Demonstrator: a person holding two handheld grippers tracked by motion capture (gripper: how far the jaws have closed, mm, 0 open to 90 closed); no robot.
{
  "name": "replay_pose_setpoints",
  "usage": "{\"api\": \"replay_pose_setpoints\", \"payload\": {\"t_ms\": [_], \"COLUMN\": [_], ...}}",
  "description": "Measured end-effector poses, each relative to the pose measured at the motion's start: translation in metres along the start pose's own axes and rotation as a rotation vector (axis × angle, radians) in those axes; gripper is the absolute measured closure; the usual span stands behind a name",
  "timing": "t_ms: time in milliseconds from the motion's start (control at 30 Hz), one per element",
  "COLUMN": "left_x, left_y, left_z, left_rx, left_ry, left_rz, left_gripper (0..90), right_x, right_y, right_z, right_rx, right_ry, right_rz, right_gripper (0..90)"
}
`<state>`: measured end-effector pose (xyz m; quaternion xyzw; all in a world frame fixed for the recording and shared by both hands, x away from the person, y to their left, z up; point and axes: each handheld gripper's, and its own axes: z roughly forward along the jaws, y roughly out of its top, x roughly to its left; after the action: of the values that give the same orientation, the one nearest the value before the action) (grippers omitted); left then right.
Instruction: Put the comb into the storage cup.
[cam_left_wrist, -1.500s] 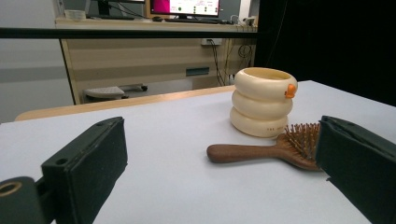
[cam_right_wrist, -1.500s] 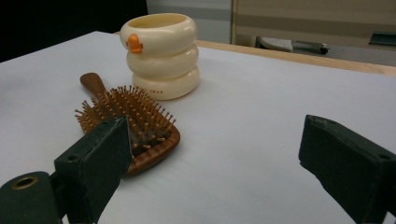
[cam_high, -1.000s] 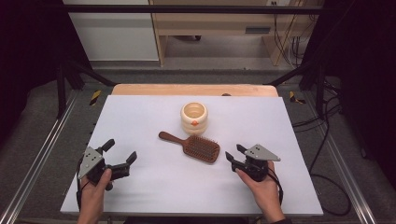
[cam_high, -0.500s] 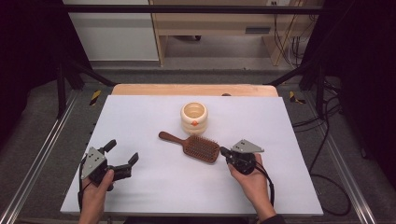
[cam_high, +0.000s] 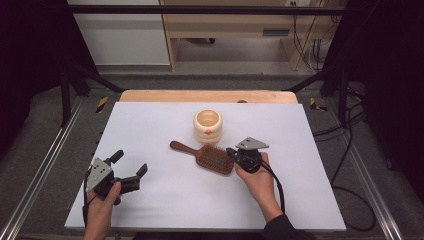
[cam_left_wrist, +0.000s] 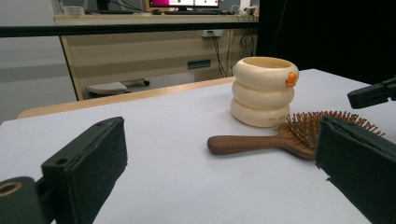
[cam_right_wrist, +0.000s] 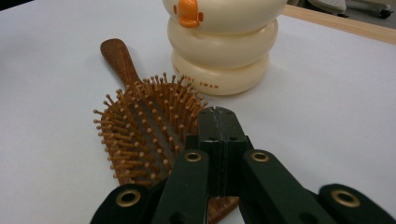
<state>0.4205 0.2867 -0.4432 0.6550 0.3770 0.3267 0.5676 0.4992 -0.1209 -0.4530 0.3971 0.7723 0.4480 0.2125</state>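
Your right gripper (cam_high: 231, 151) has its fingers (cam_right_wrist: 219, 128) pressed flat together, nothing between them, tips right at the bristle end of the wooden hairbrush (cam_high: 206, 155). That brush lies bristles-up near the middle of the bench (cam_high: 310, 145), handle pointing toward the left edge, just in front of the cream ringed cup (cam_high: 207, 126). Your left gripper (cam_high: 129, 167) sits near the front left corner, fingers (cam_left_wrist: 86, 161) wide apart and empty.
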Motion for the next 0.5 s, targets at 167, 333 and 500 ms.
{"api": "replay_pose_setpoints", "payload": {"t_ms": [167,333,500], "left_x": [0.000,0.000,0.000], "left_y": [0.000,0.000,0.000], "left_z": [-0.001,0.000,0.000], "left_rx": [0.000,0.002,0.004], "left_ry": [0.001,0.000,0.002], "left_rz": [-0.003,-0.004,-0.003], "left_gripper": [2.6,2.6,2.6], "right_x": [0.002,0.000,0.003], "right_y": [0.002,0.004,0.005], "right_z": [0.010,0.019,0.029], "right_rx": [0.027,0.061,0.087], "right_ry": [-0.006,-0.020,-0.020], "right_rz": [-0.002,-0.021,-0.070], "right_gripper": [90.0,90.0,90.0]}}
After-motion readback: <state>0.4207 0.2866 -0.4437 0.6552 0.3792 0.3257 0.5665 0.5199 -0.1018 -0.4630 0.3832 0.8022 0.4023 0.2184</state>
